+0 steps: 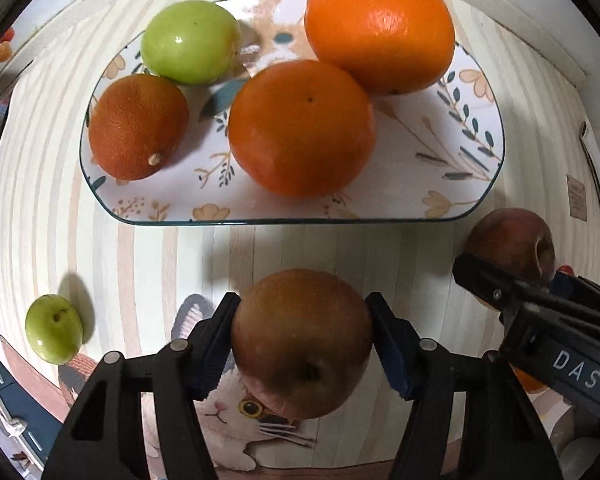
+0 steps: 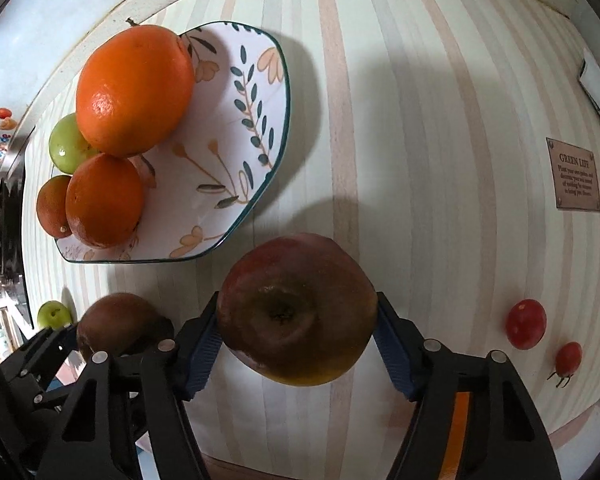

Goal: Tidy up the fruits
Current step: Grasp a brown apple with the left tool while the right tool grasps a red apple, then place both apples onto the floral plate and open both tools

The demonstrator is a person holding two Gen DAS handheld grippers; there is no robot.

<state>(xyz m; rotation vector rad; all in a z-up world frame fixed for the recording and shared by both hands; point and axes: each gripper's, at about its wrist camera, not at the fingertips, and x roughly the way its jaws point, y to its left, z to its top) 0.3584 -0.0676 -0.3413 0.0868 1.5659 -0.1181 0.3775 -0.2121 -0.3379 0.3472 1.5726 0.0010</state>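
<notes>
My left claw [image 1: 302,340] is clamped on a brownish-red apple [image 1: 302,344], both pads pressing its sides, held above the striped desk [image 1: 140,248]. My right claw [image 2: 298,340] grips a second dark red apple [image 2: 298,308] the same way, at about 3 o'clock from the left one; its housing reads "DAS". A small green fruit [image 1: 54,328] lies on the desk at 9 o'clock, and two small red tomatoes [image 2: 526,324] sit at 3 o'clock. Farther out at 12 o'clock, the floral plate [image 1: 440,184] holds three oranges [image 1: 302,128] and one green fruit [image 1: 190,42], touching in a cluster. A brown tag [image 2: 574,176] at 2 o'clock reads "GREEN LIFE"; its smaller lines are illegible.
</notes>
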